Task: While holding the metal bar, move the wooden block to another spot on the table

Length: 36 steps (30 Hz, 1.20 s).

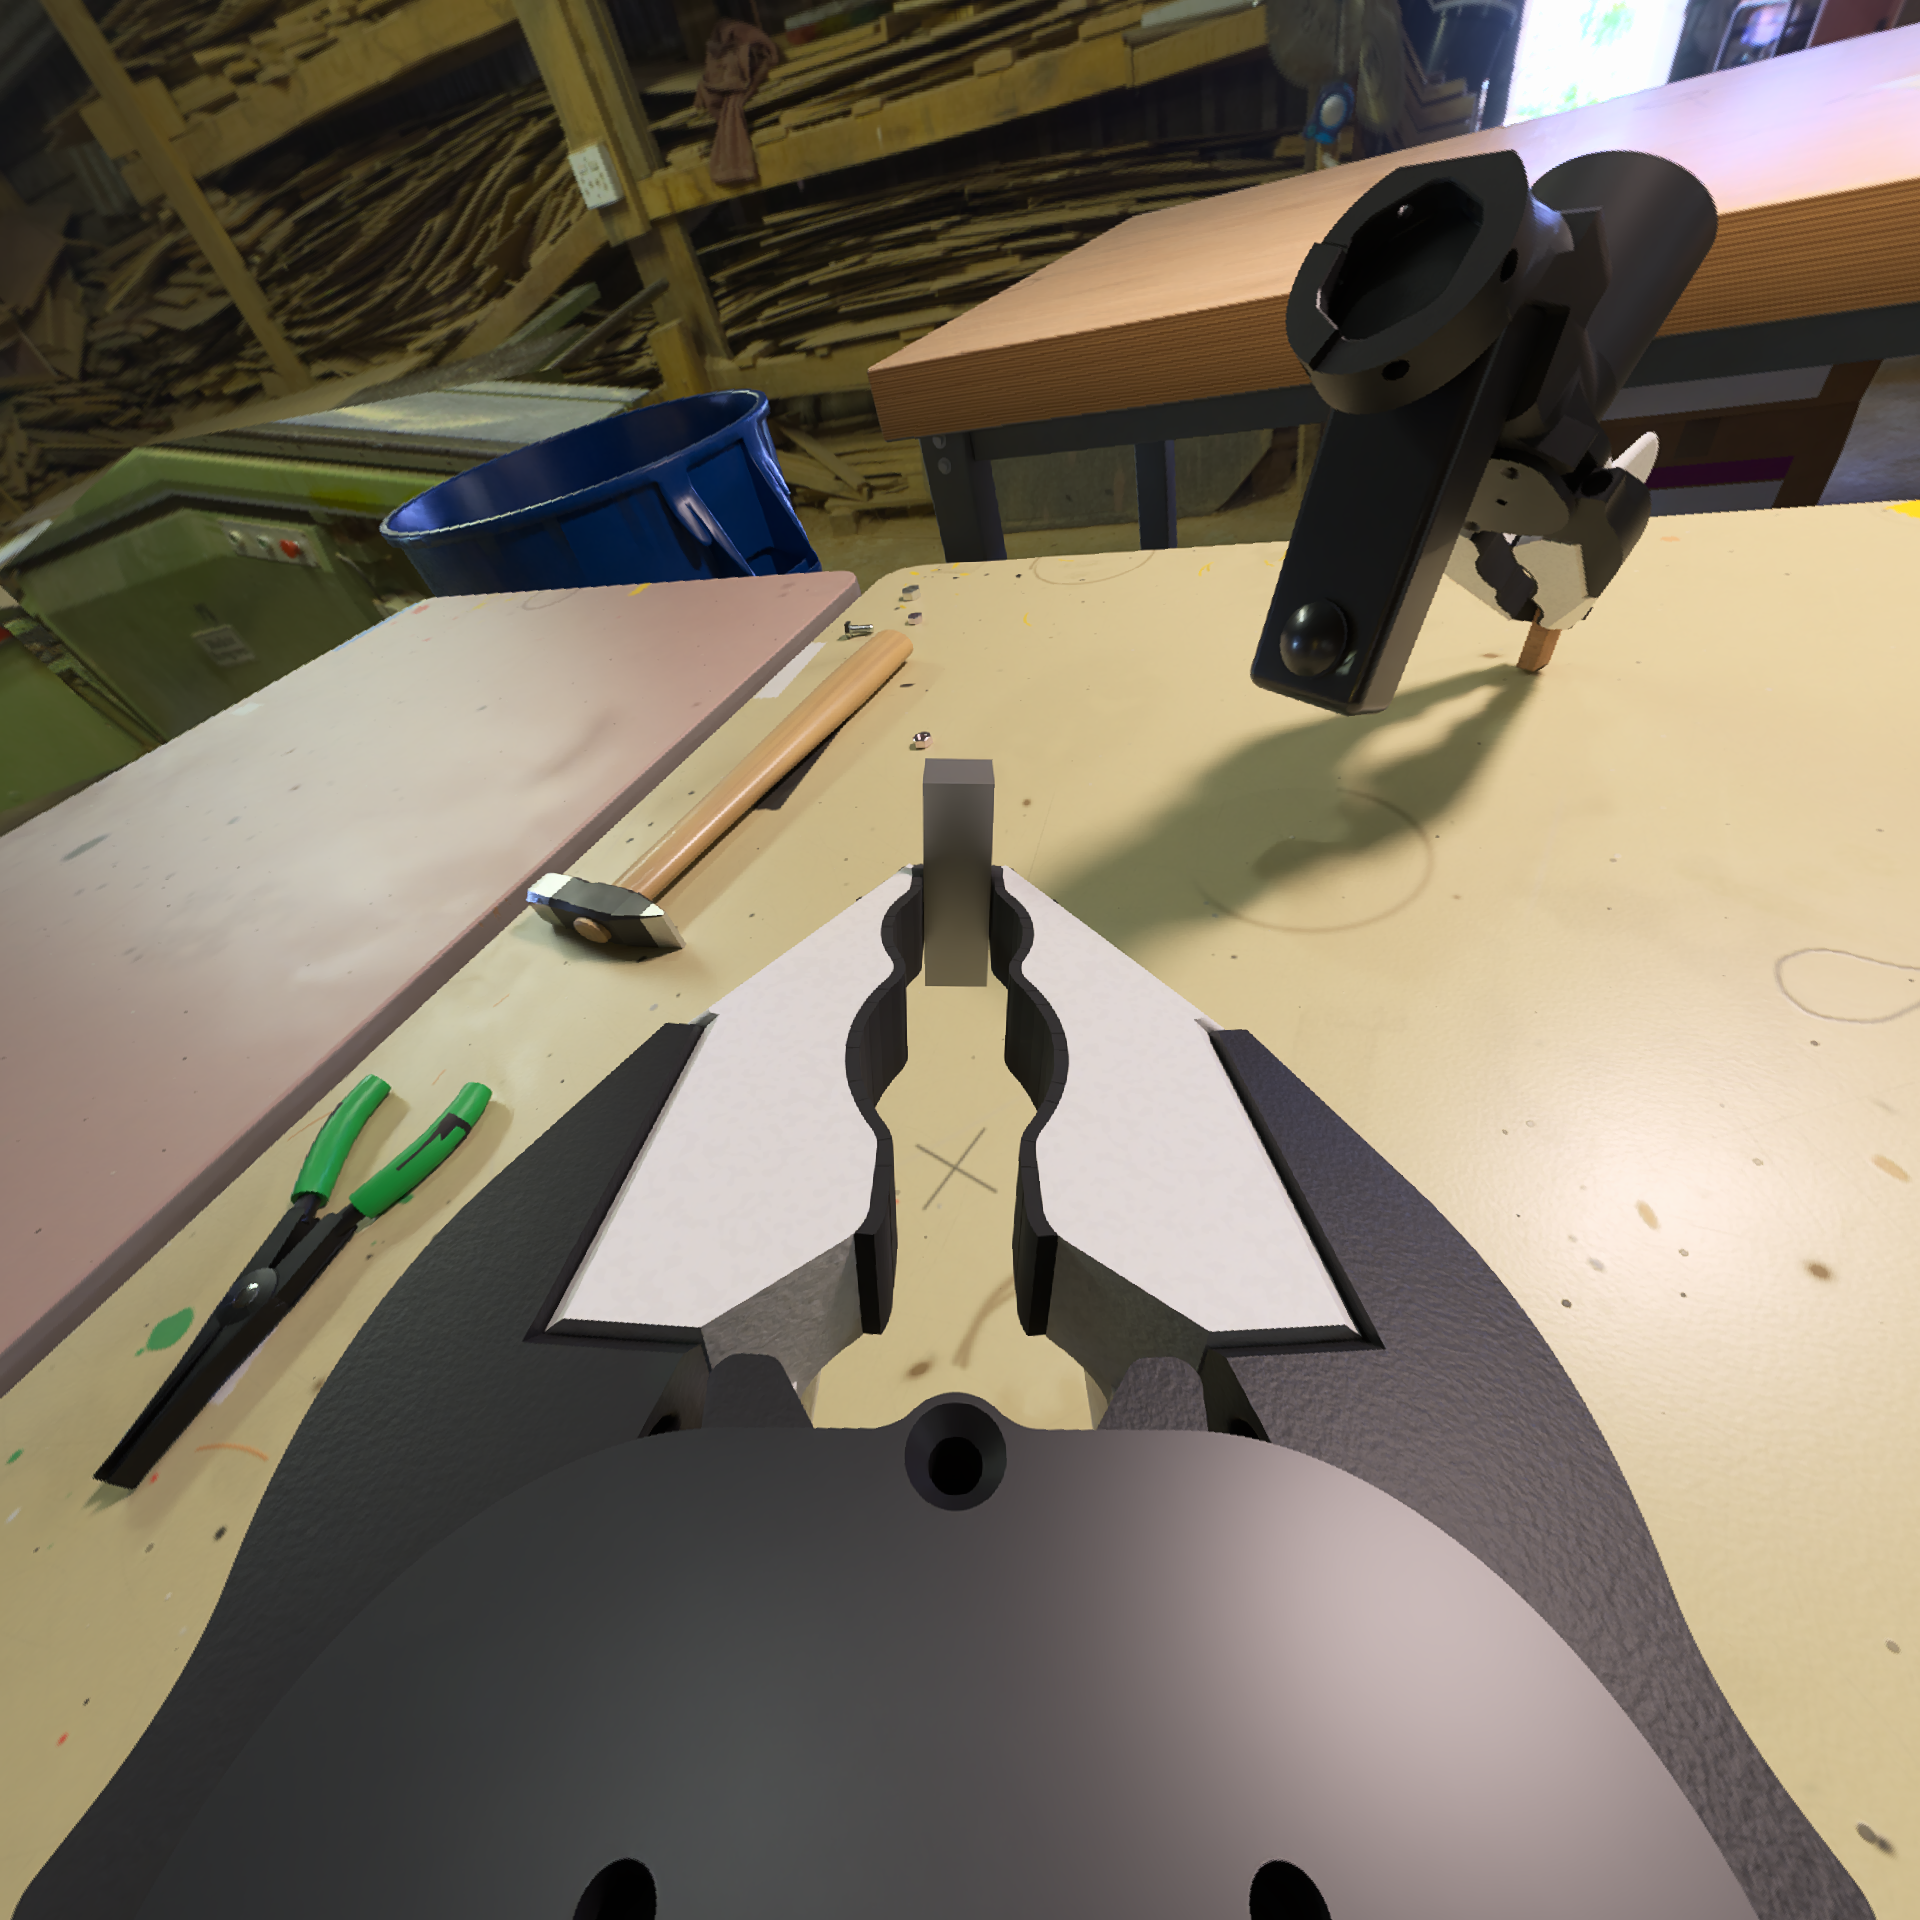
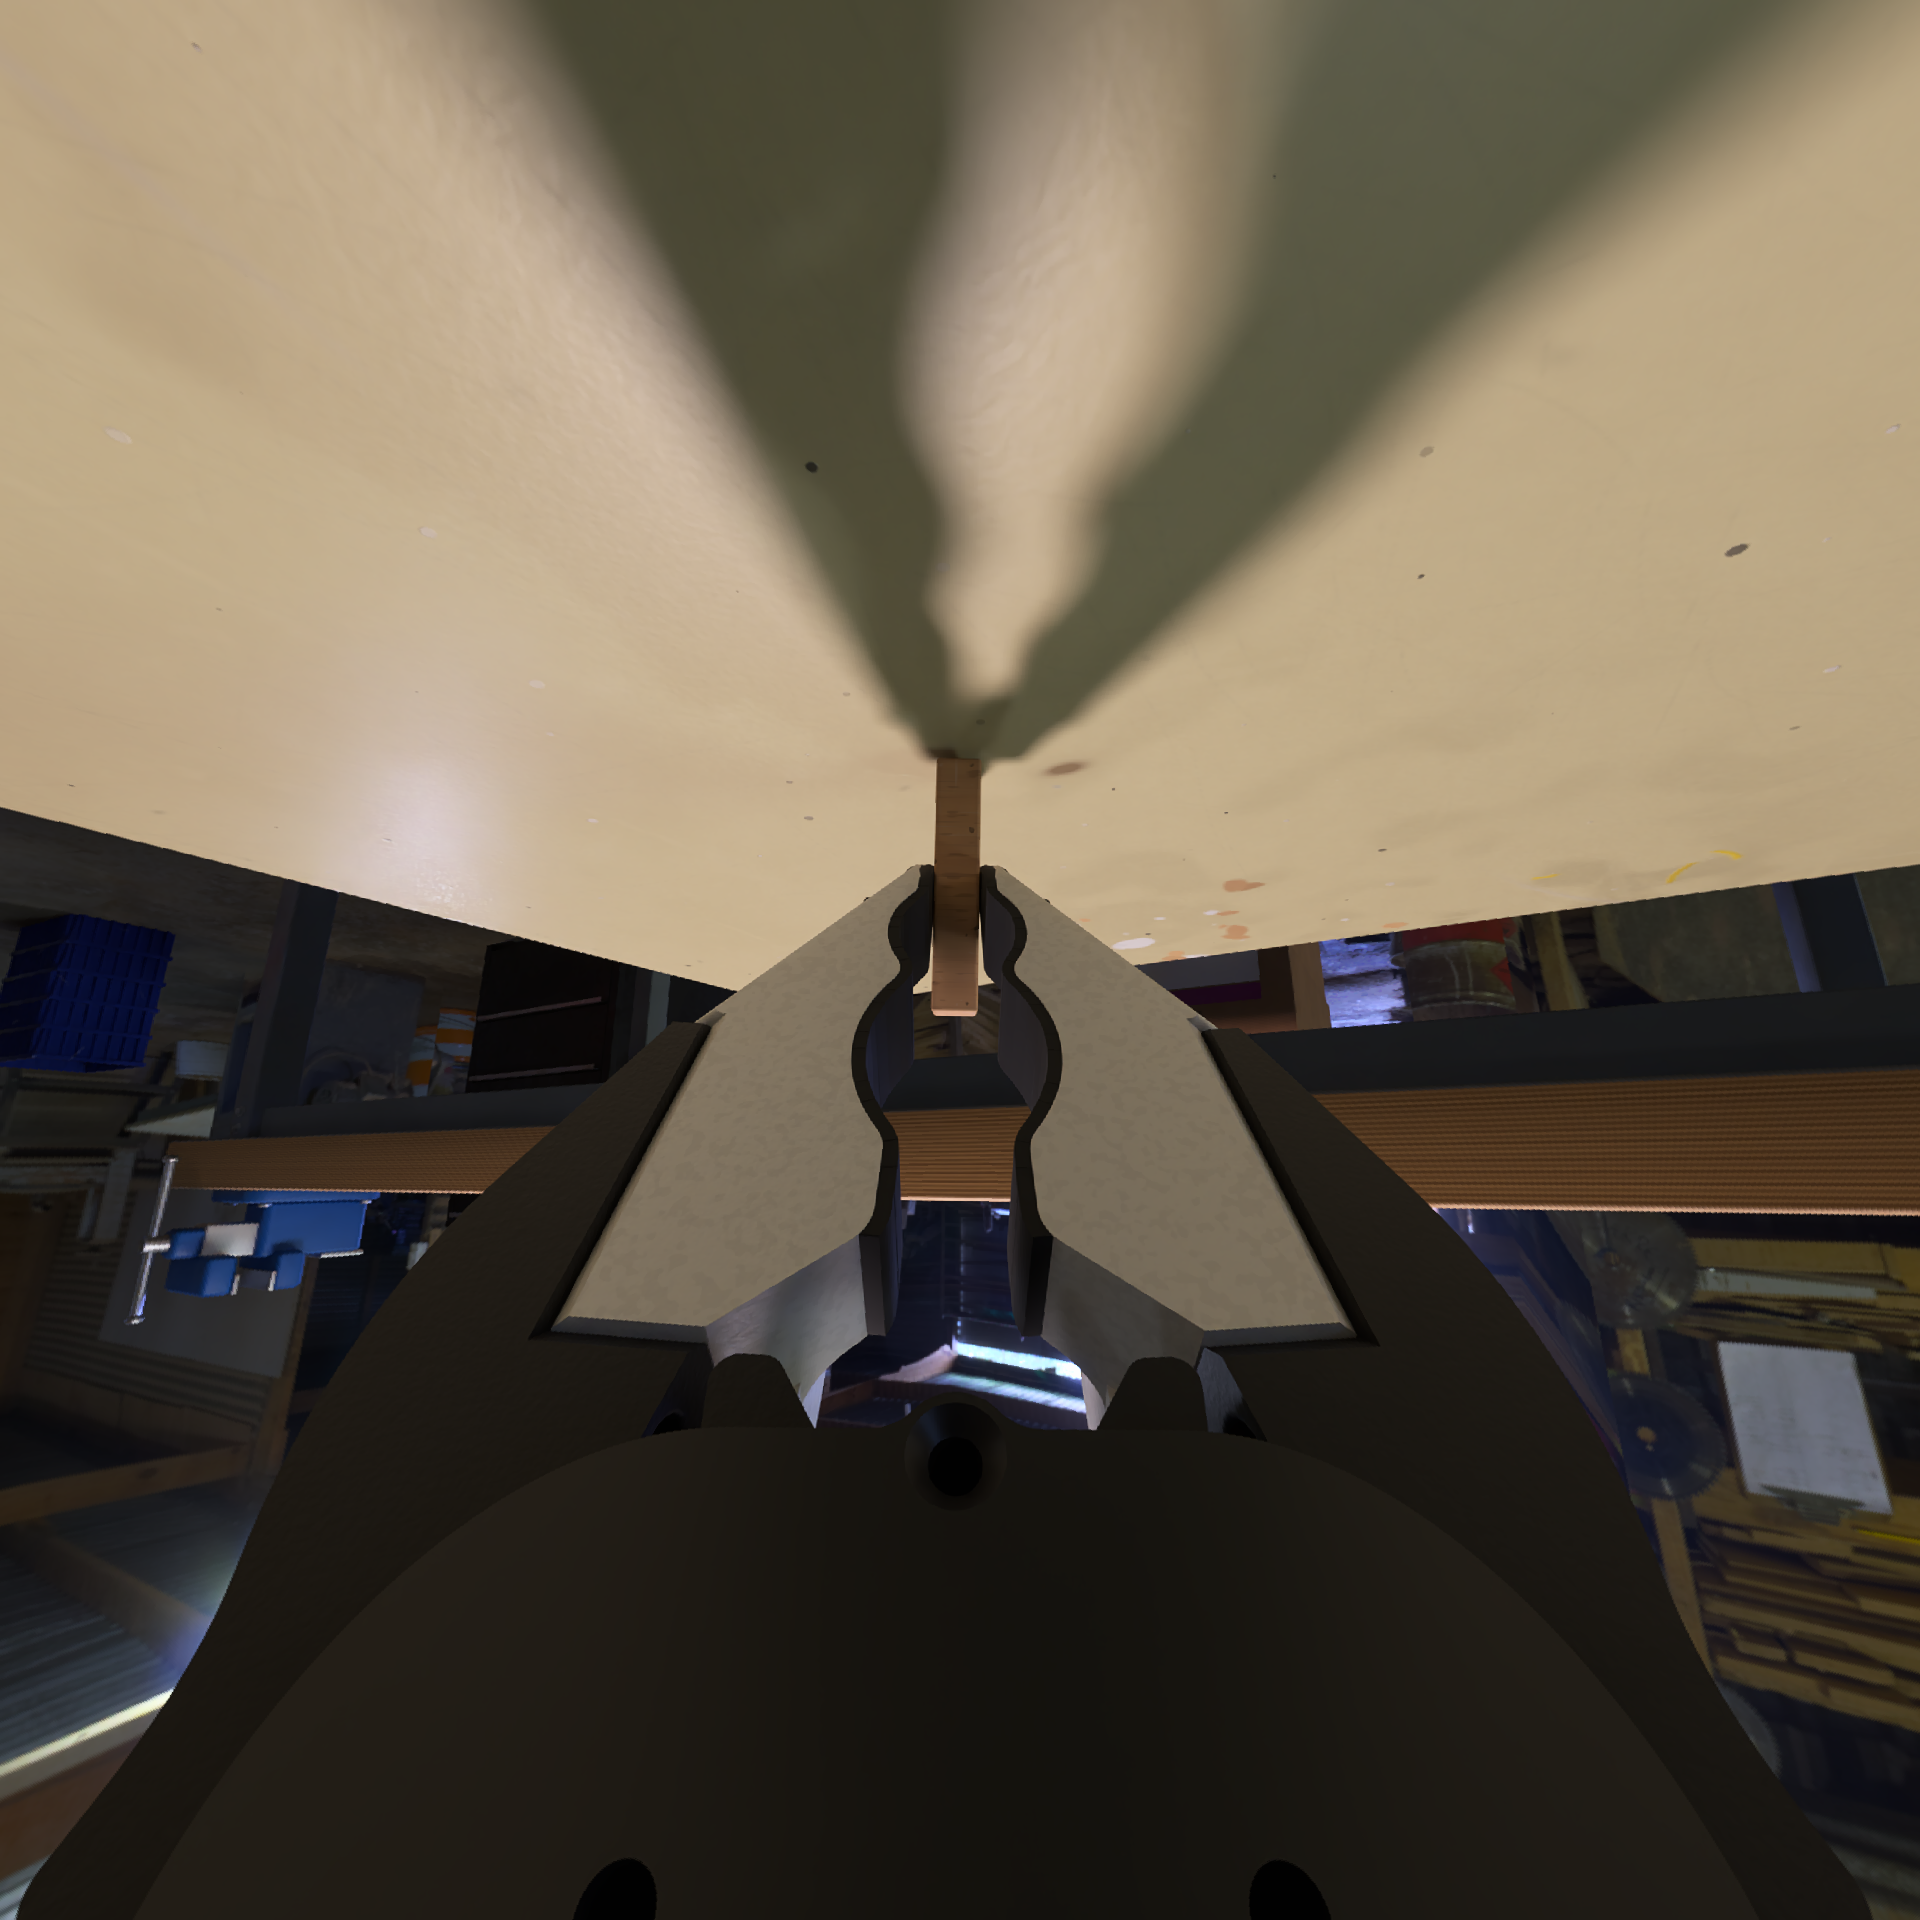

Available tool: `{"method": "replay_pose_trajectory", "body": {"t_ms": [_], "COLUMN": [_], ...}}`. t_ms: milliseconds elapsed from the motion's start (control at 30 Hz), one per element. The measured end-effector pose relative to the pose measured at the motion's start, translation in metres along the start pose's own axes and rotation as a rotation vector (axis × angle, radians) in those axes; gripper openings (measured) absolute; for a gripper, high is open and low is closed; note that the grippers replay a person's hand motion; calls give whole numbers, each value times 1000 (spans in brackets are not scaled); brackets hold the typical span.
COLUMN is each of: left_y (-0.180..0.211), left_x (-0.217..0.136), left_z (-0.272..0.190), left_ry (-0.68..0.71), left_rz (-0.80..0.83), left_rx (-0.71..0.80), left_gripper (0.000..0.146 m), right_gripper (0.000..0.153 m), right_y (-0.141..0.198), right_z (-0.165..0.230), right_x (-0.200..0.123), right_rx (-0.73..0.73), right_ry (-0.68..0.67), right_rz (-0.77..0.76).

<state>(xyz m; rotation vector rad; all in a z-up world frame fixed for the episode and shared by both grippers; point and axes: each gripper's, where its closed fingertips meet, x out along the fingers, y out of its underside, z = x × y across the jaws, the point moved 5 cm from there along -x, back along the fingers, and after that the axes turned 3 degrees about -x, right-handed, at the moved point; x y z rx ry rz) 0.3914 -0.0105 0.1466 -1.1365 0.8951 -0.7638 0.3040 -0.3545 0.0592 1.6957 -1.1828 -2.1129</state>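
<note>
My left gripper (image 1: 956,883) is shut on a grey metal bar (image 1: 957,831) that stands up between its fingertips above the beige table (image 1: 1455,1143). My right gripper (image 2: 956,883) is shut on a thin wooden block (image 2: 957,821); the block's far end touches or nearly touches the table (image 2: 416,520). In the left wrist view the right gripper (image 1: 1553,608) shows at the far right, tilted down, with the wooden block (image 1: 1536,652) poking out of its tips onto the table.
A hammer (image 1: 727,810) lies left of the metal bar. Green-handled pliers (image 1: 301,1247) lie at the left front. A pinkish board (image 1: 312,831) covers the left side. Small bolts and nuts (image 1: 920,740) lie beyond the bar. A blue bin (image 1: 603,499) and another workbench (image 1: 1143,301) stand behind.
</note>
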Motion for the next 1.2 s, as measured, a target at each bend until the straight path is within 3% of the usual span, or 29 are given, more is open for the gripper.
{"method": "replay_pose_trajectory", "body": {"t_ms": [633,733,900,967,1067,1200], "left_y": [-1,-1,-1,0,-1,-3], "left_x": [0,0,0,1,0,0], "left_z": [-3,-3,-4,-4,-5,-6], "left_ry": [-1,-2,0,0,-2,5], "left_rz": [2,0,0,1,1,-8], "left_rx": [19,20,20,21,24,17], "left_gripper": [11,11,11,11,11,11], "right_gripper": [8,29,34,34,37,58], "right_y": [-2,-3,1,10,32,64], "right_z": [0,-1,-4,-7,-9,-9], "right_x": [-1,1,-6,-20,-44,-40], "right_rx": [-6,-6,-8,12,115,269], "right_ry": [13,17,47,72,35,-93], "right_rz": [-2,-9,-66,-198,-575,-1037]}}
